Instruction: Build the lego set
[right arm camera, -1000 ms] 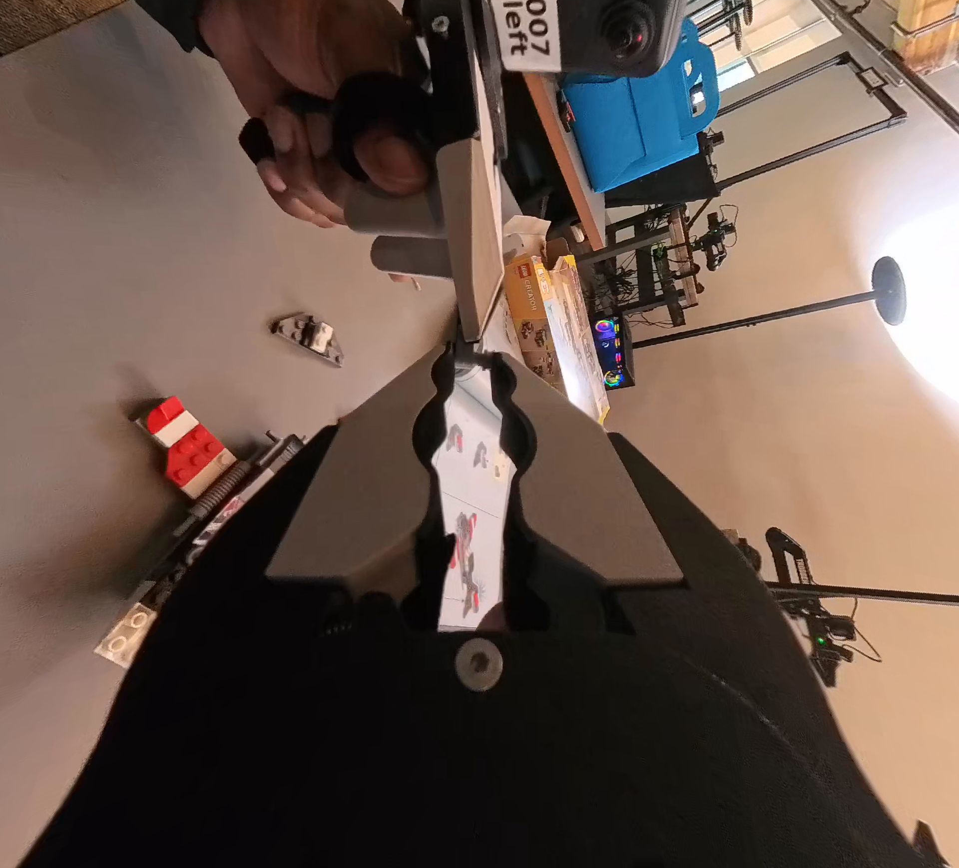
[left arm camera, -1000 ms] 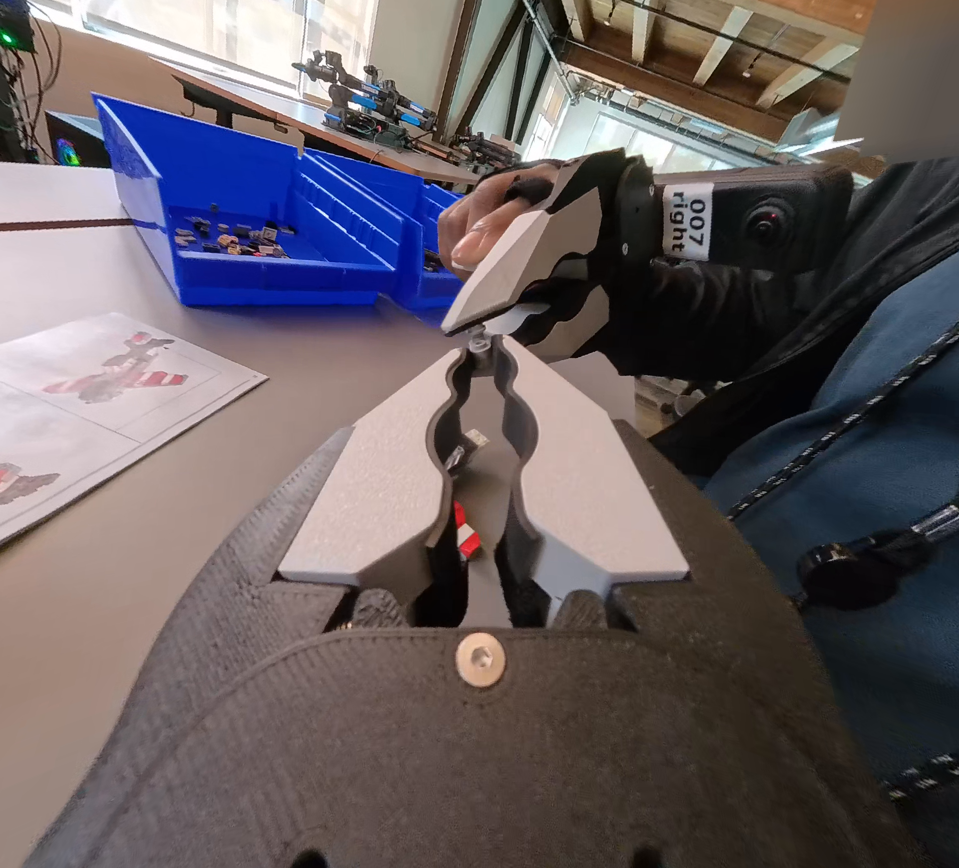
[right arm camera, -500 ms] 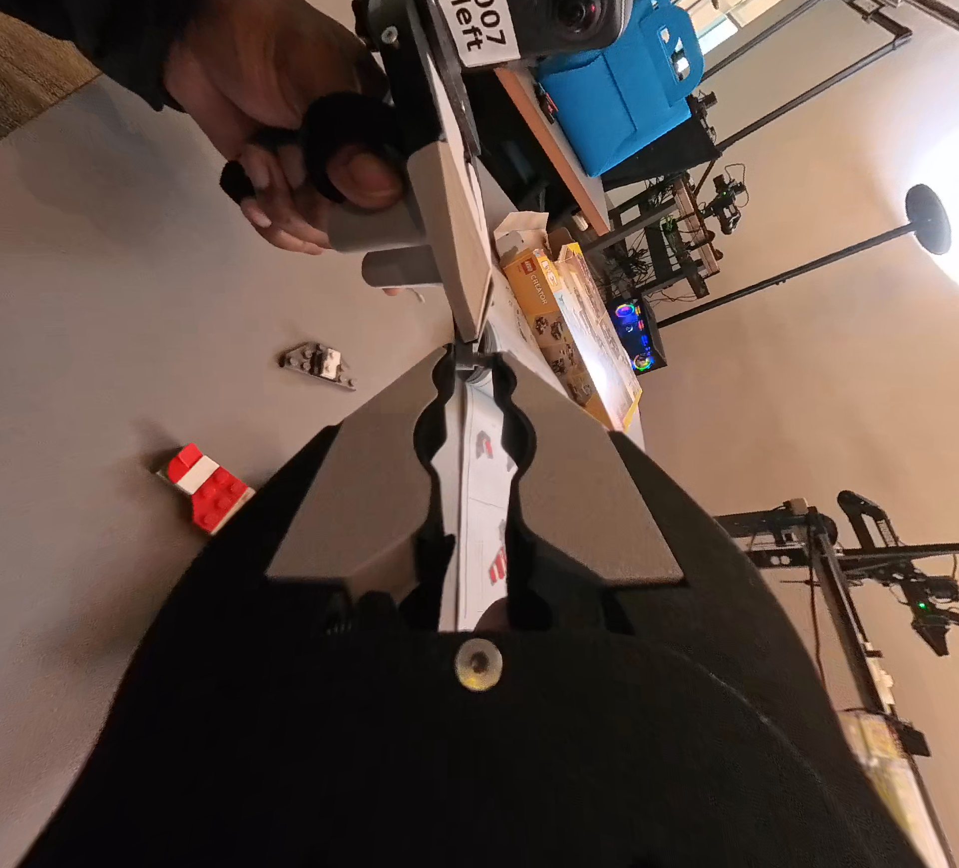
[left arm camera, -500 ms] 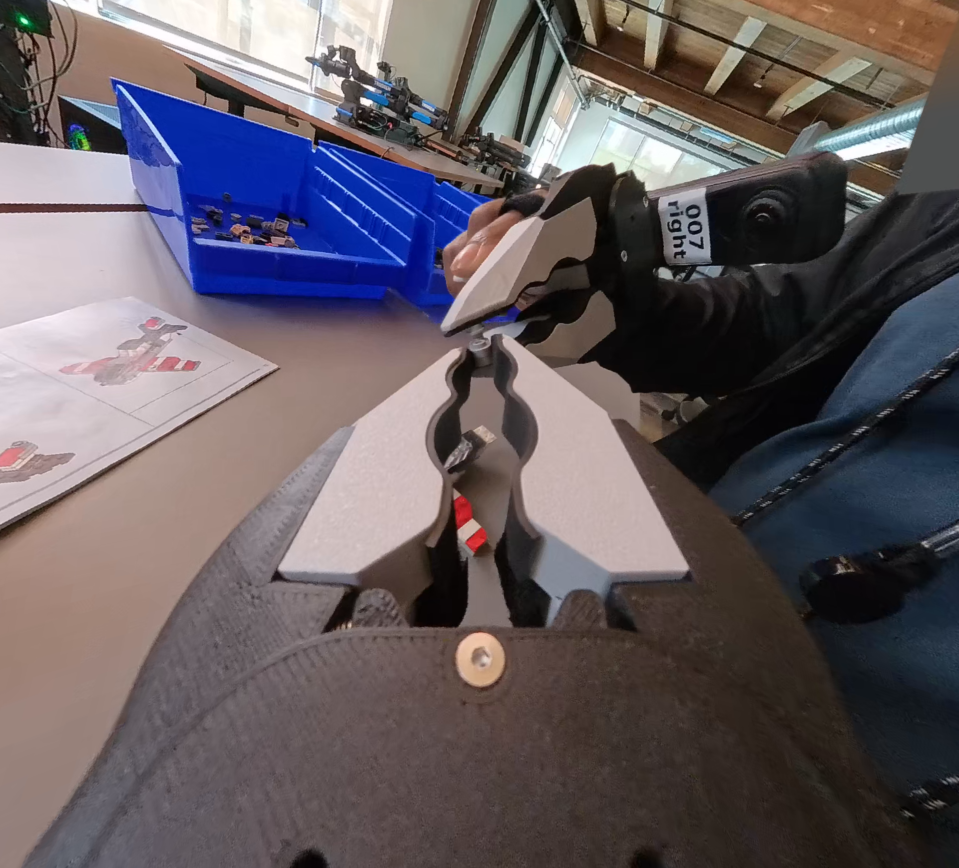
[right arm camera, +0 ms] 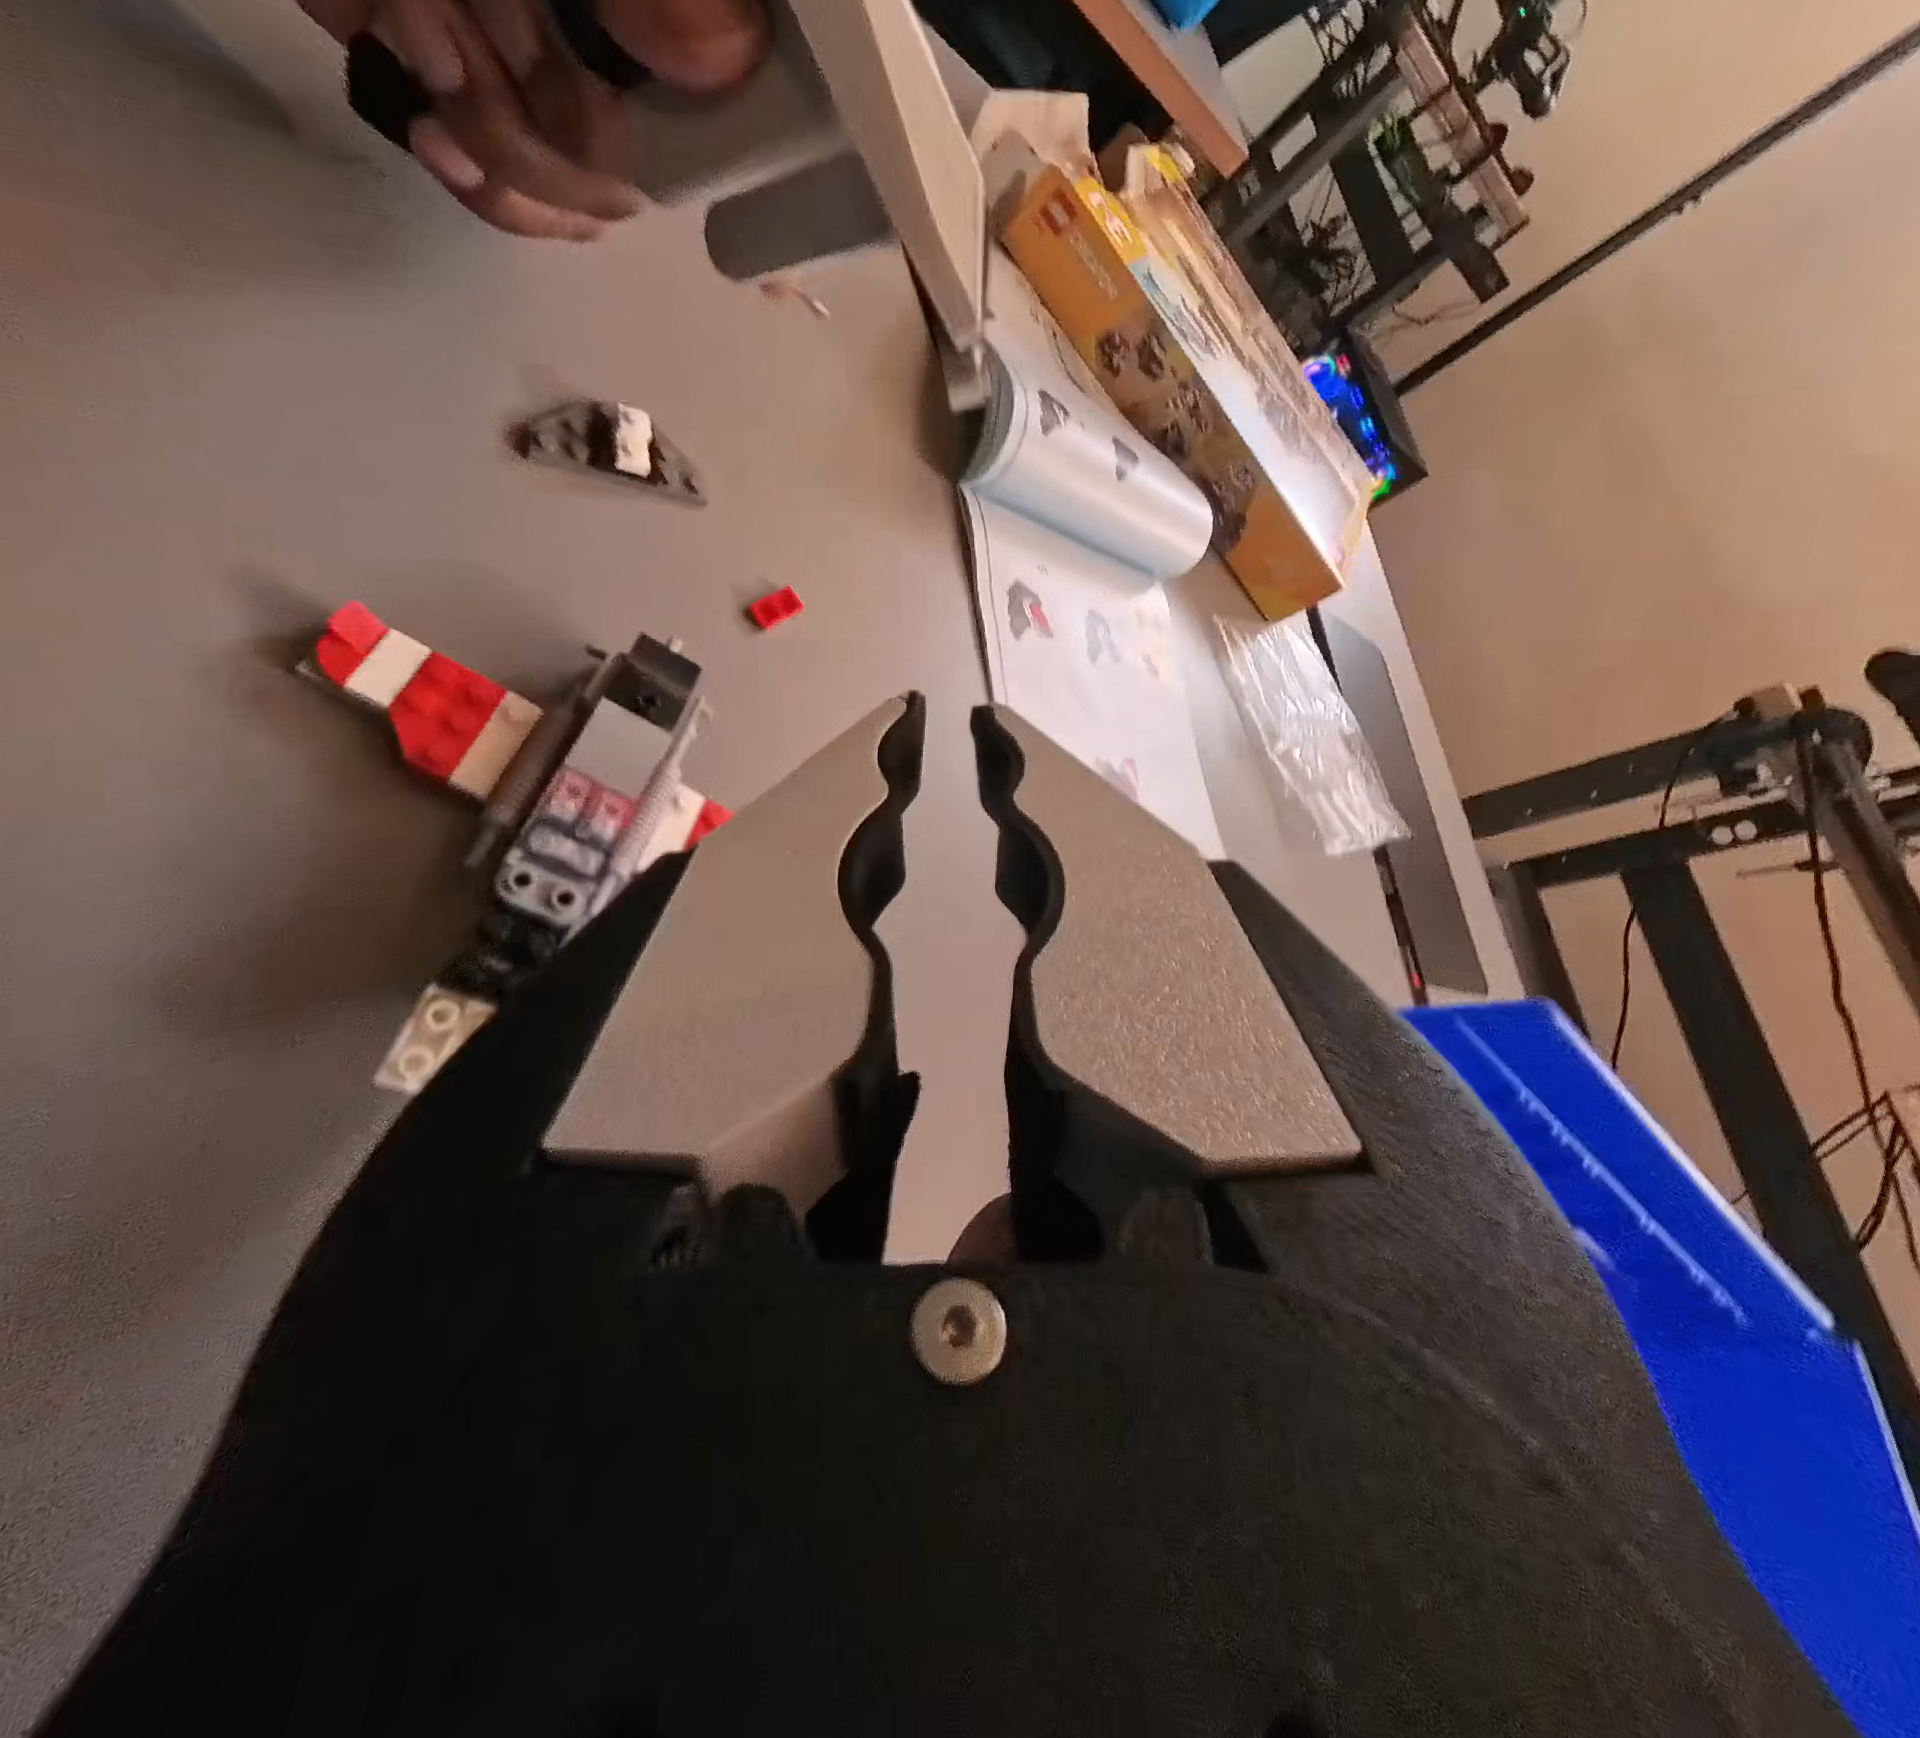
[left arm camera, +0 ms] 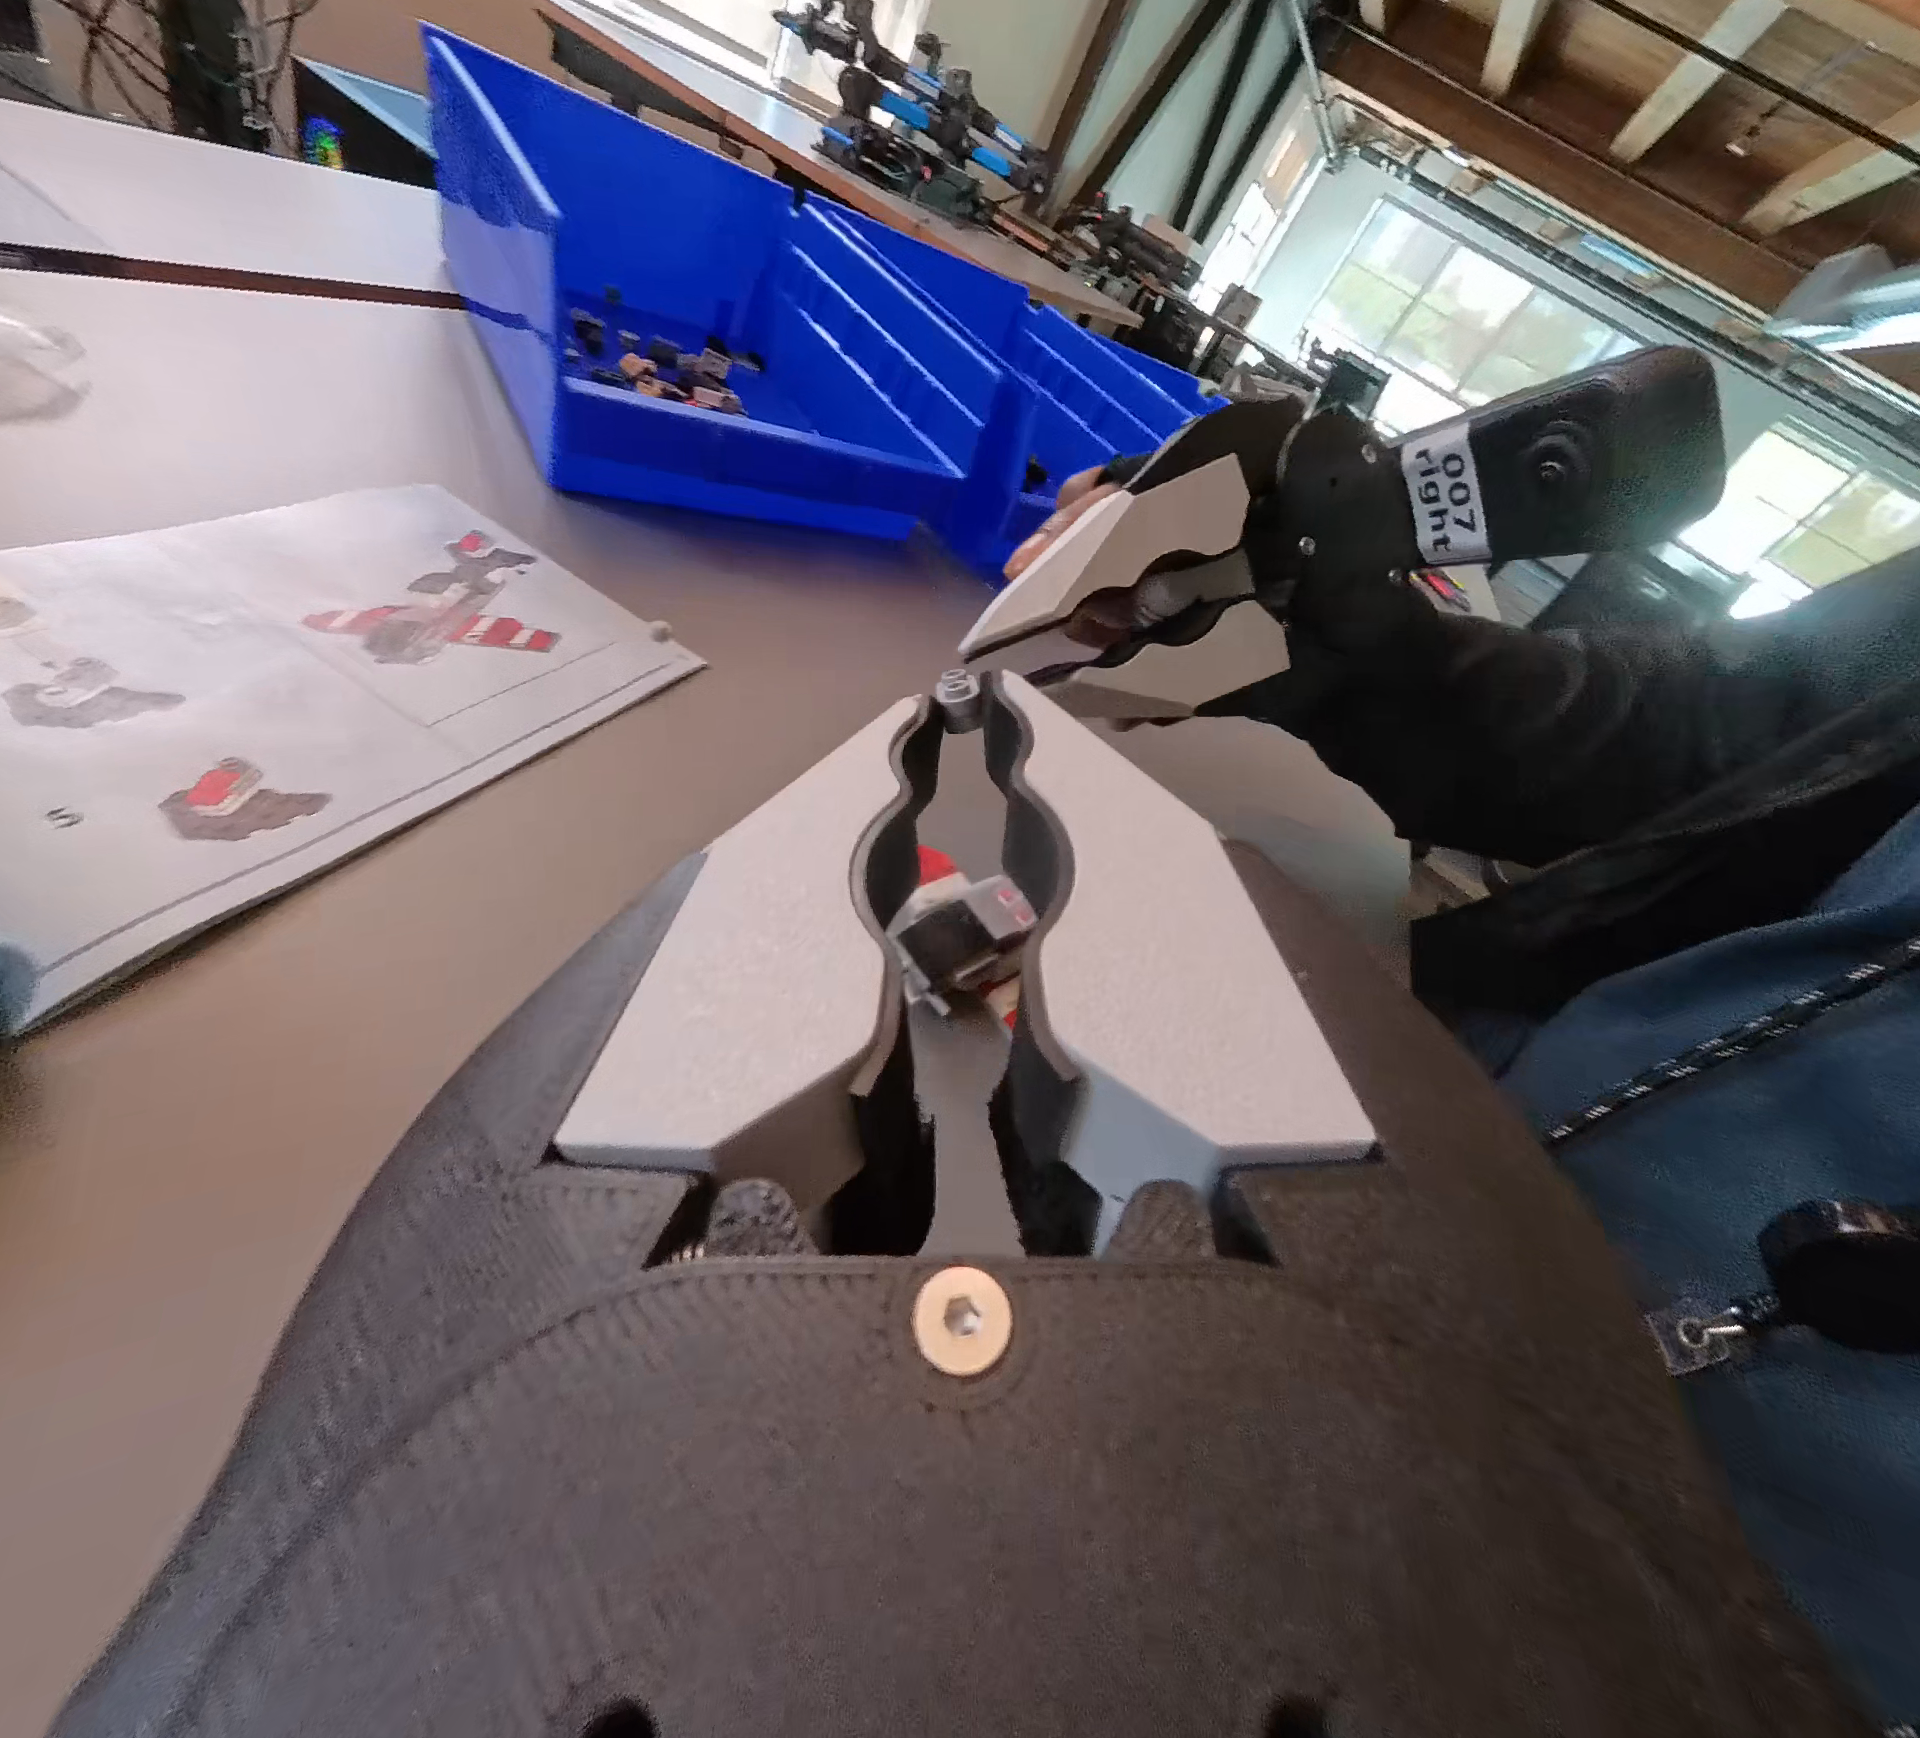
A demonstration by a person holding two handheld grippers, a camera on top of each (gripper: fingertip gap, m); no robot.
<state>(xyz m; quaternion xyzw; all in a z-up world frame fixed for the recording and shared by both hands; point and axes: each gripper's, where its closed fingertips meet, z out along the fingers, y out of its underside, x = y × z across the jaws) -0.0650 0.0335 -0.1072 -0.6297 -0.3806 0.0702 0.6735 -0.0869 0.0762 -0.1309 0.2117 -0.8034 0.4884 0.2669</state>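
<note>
My left gripper (left arm camera: 961, 714) is shut on a small grey round piece (left arm camera: 958, 694) at its fingertips, held above the table. My right gripper (right arm camera: 945, 714) has its jaws a little apart and holds nothing. In the left wrist view it (left arm camera: 1023, 675) hovers just right of the grey piece, apart from it. The left gripper (right arm camera: 964, 384) shows at the top of the right wrist view. The red, white and grey plane model (right arm camera: 499, 753) lies on the table left of my right fingers. It also shows through the left jaws (left arm camera: 961, 940).
A grey wedge plate with a white piece (right arm camera: 608, 452) and a small red piece (right arm camera: 774, 608) lie loose on the table. The instruction booklet (left arm camera: 312, 680), a yellow box (right arm camera: 1174, 379) and a plastic bag (right arm camera: 1299, 732) lie beyond. A blue bin (left arm camera: 727, 400) holds several small parts.
My right gripper opened, let go at the grey piece and drew back from the left gripper's tips. The left gripper keeps the piece and has tilted.
</note>
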